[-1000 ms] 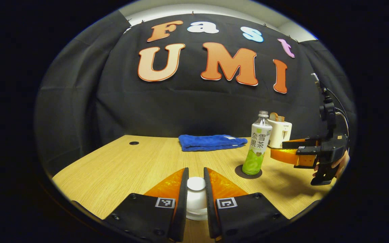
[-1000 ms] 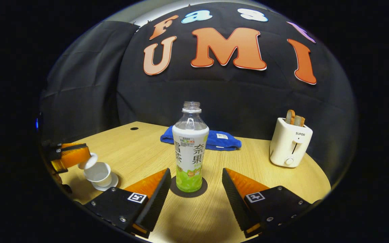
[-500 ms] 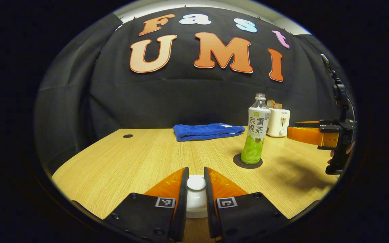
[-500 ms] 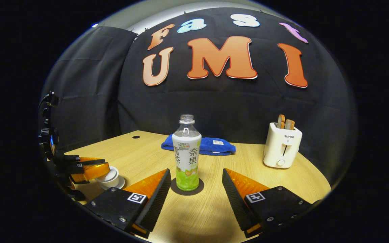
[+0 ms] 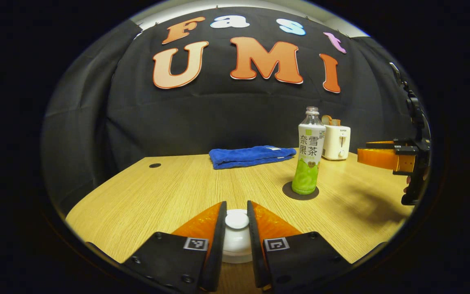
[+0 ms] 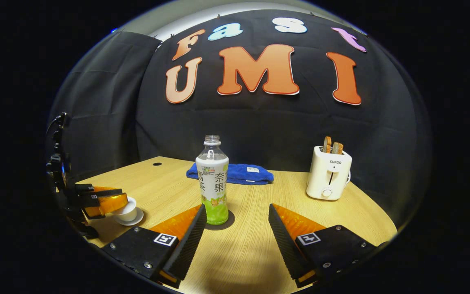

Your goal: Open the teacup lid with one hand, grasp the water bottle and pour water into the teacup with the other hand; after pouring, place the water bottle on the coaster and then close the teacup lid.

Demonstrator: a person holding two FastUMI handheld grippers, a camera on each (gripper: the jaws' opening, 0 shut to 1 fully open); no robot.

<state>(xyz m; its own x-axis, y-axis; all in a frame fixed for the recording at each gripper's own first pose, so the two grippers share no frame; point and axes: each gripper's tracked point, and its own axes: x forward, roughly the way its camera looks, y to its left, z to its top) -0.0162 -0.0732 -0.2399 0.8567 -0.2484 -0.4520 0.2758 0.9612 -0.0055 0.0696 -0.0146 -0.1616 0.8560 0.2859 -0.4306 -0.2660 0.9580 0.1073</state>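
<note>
Wooden table [image 5: 145, 196]: left claw [image 5: 237, 220] tight around lid [image 5: 237, 221]; right claw [image 6: 235, 228] wide, bottle [image 6: 212, 179] beyond.

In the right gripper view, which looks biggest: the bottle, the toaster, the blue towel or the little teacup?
1. water bottle, nearer the camera, which inflates it
2. toaster and blue towel: too alike to rank
3. teacup
</note>
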